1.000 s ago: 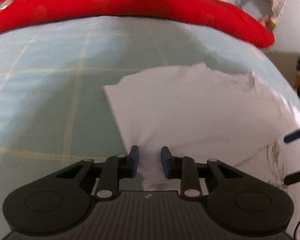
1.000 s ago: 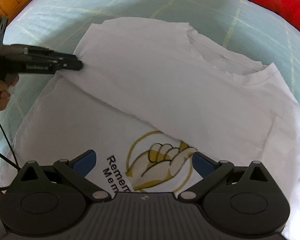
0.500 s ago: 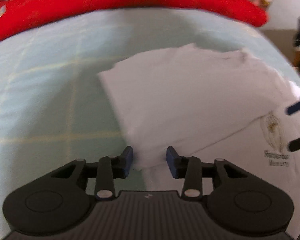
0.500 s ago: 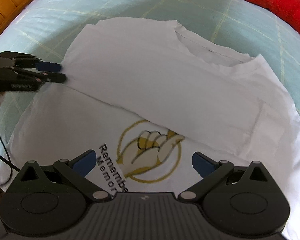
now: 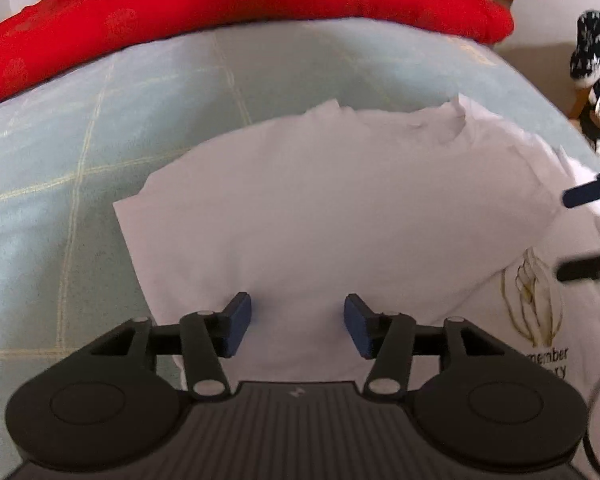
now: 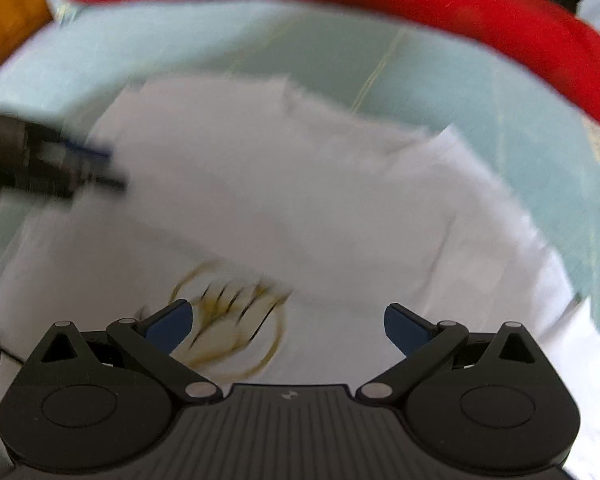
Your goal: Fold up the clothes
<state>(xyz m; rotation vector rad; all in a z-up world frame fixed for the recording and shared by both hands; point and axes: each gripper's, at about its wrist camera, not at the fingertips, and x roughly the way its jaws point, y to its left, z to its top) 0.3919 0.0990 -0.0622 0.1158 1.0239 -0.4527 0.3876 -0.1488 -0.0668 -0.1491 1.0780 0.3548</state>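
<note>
White T-shirt lies on the pale green checked bedsheet, filling centre and right of the left wrist view. One side is folded over the body; the folded edge runs diagonally toward lower right. Yellow emblem print with dark lettering shows at right edge, uncovered by the fold. In the right wrist view, blurred, the same shirt takes up the middle, emblem at lower centre.

Left gripper: jaws opening, moderately apart, shirt fabric below and between the blue pads, not pinched.

Right gripper: jaws spread wide above the shirt, clamping nothing. Its tips also appear at right edge of the left view.

Red quilt along the top, bordering the sheet.
</note>
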